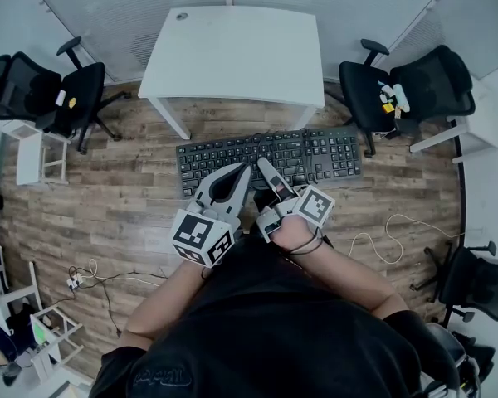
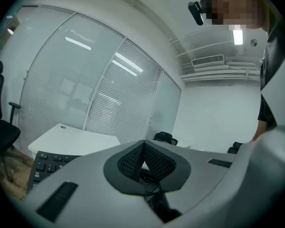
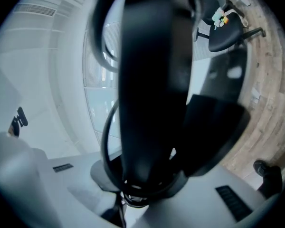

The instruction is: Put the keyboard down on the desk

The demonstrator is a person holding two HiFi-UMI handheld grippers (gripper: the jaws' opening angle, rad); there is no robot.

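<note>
Black keyboard [image 1: 270, 157] held in the air over the wood floor [image 1: 108, 197], in front of the white desk [image 1: 232, 52] and not resting on it. Right gripper [image 1: 267, 177] clamps the keyboard's near edge, with a cable [image 3: 103, 146] looping past its jaws. Left gripper [image 1: 242, 171] lies just beside it, its tip at the same edge, with its pads closed together and nothing between them.

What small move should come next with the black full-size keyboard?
Probably carry the black full-size keyboard forward: it hangs in the right gripper, short of the white rectangular desk, above the wooden plank floor.
</note>
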